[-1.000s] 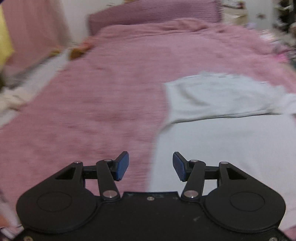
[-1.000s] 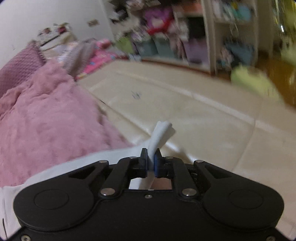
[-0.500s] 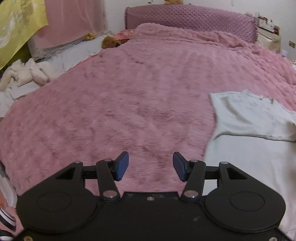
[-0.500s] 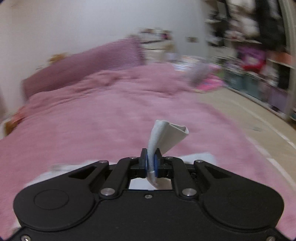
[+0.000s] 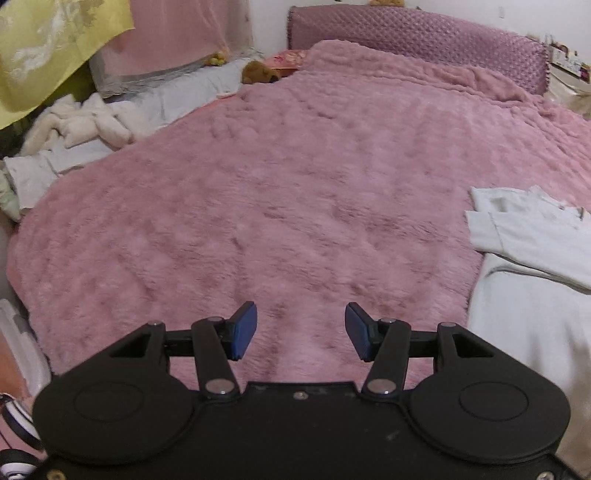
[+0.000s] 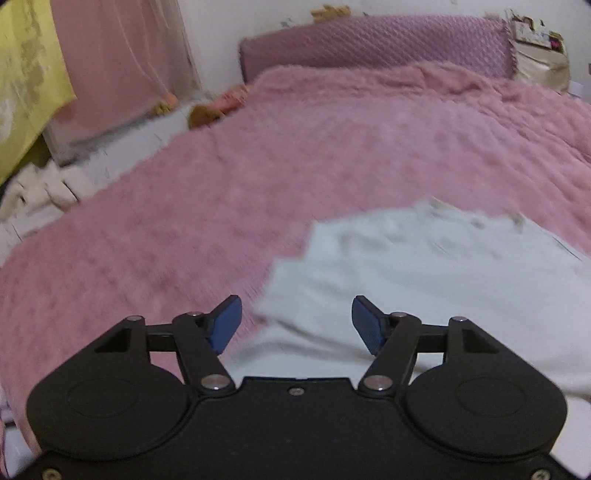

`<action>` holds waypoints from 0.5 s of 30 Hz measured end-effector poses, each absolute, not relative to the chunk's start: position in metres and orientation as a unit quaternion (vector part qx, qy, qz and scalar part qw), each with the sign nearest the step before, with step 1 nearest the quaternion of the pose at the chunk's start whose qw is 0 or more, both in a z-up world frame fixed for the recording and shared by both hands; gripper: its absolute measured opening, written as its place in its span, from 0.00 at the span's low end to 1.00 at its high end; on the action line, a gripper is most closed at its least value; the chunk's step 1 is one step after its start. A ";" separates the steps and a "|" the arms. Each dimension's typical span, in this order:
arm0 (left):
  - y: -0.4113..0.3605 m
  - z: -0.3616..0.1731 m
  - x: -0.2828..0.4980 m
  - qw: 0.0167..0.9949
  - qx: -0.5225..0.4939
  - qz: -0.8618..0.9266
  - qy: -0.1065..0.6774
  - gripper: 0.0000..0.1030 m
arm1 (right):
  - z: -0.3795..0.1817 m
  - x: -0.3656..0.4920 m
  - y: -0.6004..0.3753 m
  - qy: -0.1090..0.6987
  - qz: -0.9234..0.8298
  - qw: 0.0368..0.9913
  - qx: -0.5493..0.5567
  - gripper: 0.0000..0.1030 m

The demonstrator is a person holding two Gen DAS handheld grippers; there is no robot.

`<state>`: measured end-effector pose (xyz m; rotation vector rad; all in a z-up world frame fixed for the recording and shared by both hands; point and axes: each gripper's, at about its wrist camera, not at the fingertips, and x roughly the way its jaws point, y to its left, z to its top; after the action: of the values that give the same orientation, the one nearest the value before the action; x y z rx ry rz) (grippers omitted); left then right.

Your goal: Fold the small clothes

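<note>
A pale grey-white garment (image 6: pixel 424 273) lies on the pink fluffy bedspread (image 6: pixel 295 155), with one part folded over the rest. It also shows in the left wrist view (image 5: pixel 528 280) at the right edge, with a folded flap on top. My right gripper (image 6: pixel 296 325) is open and empty, just above the garment's near left part. My left gripper (image 5: pixel 301 336) is open and empty over bare bedspread (image 5: pixel 277 206), to the left of the garment.
A quilted purple headboard (image 5: pixel 417 33) stands at the far end of the bed. White and cream bedding (image 5: pixel 74 129) is heaped off the bed's left side. A brown plush toy (image 5: pixel 258 72) lies near the far left corner. Yellow cloth (image 5: pixel 48 48) hangs at upper left.
My right gripper has swung round over the bed, opened and let go of the garment fold it held. My left gripper stayed open and shifted left, away from the garment.
</note>
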<state>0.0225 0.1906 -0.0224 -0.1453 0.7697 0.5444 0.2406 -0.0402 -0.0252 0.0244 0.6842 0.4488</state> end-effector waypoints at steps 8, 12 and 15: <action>0.150 -0.038 0.022 0.891 -0.078 0.223 0.388 0.53 | -0.028 0.159 -0.150 0.378 0.133 0.916 -0.025 0.64; 0.123 -0.056 0.020 0.885 -0.085 0.179 0.421 0.53 | -0.032 0.105 -0.207 0.403 0.076 0.912 -0.019 0.70; 0.095 -0.069 0.020 0.880 -0.070 0.157 0.443 0.53 | -0.042 0.063 -0.247 0.409 0.031 0.912 0.005 0.70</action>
<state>0.0202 0.0955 -0.0693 -0.1458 0.9238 0.3278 0.0633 -0.2471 -0.0416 0.0112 0.8436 0.0635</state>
